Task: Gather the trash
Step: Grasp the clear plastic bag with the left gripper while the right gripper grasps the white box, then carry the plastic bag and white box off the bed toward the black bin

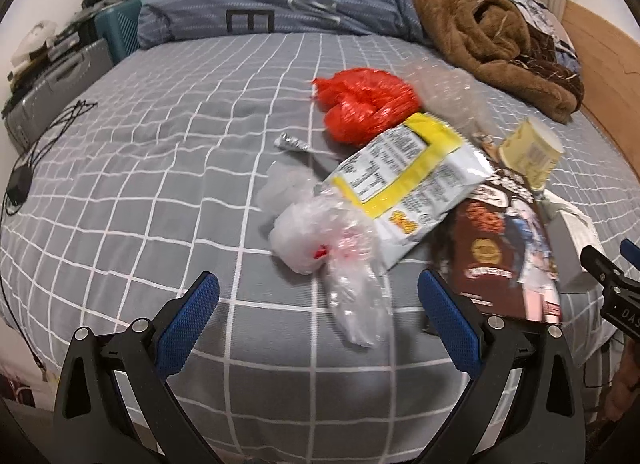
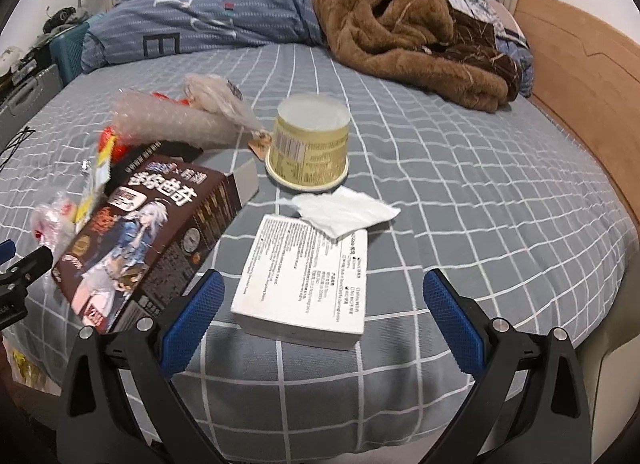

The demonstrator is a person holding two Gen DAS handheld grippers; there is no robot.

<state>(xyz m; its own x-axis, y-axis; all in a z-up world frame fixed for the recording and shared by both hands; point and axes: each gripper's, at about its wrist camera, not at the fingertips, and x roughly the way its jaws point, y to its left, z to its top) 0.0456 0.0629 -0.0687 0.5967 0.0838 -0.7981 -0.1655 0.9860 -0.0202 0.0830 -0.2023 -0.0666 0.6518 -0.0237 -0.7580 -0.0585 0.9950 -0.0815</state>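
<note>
Both the left gripper (image 1: 318, 296) and right gripper (image 2: 320, 290) gape empty above the bed (image 2: 480, 167), a clear plastic bag (image 1: 344, 264) between the left's fingers, a white box (image 2: 304, 276) between the right's.

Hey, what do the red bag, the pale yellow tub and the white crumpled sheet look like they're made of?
Crinkled red bag: thin glossy plastic film, judging by sharp shiny creases. Pale yellow tub: probably coated paperboard or plastic with a printed matte wall; hard to tell. White crumpled sheet: soft tissue paper, matte, with torn, wavy edges.
</note>
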